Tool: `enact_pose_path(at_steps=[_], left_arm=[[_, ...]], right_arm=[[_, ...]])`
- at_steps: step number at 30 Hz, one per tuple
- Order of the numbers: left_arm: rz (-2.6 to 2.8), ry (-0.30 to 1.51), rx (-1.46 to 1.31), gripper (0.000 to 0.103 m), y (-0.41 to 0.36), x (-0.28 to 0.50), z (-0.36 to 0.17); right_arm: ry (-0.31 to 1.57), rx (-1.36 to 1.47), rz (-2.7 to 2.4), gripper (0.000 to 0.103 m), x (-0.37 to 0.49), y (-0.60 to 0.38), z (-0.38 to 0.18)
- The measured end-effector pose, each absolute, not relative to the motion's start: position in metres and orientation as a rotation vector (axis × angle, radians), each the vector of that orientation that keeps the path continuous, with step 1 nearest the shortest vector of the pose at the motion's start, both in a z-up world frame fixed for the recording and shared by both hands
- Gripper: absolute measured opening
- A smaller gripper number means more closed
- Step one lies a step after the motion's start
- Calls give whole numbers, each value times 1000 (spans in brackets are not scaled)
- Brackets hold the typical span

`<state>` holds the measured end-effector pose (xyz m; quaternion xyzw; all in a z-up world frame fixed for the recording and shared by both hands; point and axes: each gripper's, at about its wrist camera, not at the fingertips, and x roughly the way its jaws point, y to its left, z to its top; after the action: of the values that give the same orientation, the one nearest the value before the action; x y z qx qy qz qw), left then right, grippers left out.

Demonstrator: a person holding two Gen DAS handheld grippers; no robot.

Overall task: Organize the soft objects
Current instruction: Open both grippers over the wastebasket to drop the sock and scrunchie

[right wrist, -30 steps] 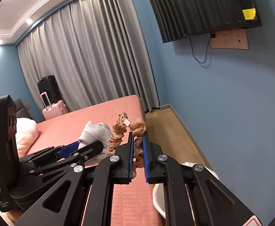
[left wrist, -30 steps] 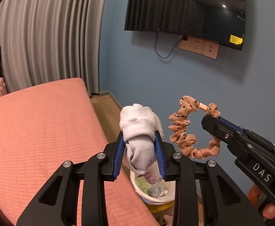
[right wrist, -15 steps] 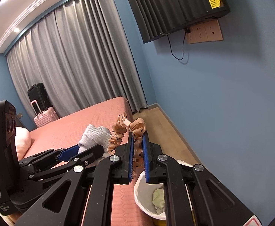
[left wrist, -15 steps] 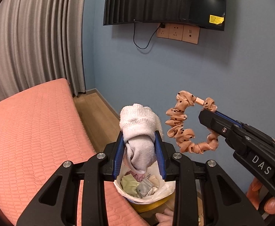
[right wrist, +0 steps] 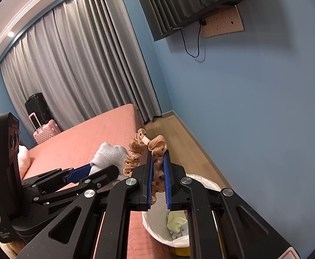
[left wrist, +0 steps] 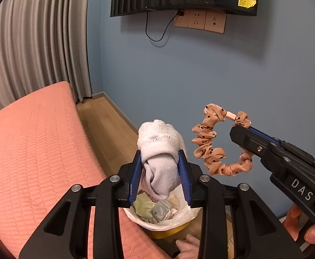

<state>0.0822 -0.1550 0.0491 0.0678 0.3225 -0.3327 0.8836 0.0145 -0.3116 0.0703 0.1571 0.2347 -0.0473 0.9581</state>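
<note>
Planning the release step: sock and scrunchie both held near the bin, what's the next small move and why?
Probably let the left claw finish opening: its jaws are opening, the white sock between them hangs above the lined bin. The right claw keeps the scrunchie for now.

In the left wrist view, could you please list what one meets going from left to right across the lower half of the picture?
Pink bed → white sock in the left gripper, whose jaws are opening → spotted scrunchie → right gripper.

Both grippers lower, nearer bin, seemingly.
</note>
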Motion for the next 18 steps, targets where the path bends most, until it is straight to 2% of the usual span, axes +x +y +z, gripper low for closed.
enact_pose_path(at_steps=[5,7,9,16,18], left_arm=[[-705,695,126,35,-163,93,37],[-706,697,119,45,-166,97,33],[-690,688,111,61,-166,99,30],[-631,707,71,69,-159,109,20],[-606,701,63,75,-154,109,19]], right_arm=[[507,312,-110,9,23,-315,55],[523,313,-116,9,27,-317,48],[534,314,-118,9,31,-319,42],[574,297,-120,15,51,-316,26],[580,292,-124,21,55,-314,23]])
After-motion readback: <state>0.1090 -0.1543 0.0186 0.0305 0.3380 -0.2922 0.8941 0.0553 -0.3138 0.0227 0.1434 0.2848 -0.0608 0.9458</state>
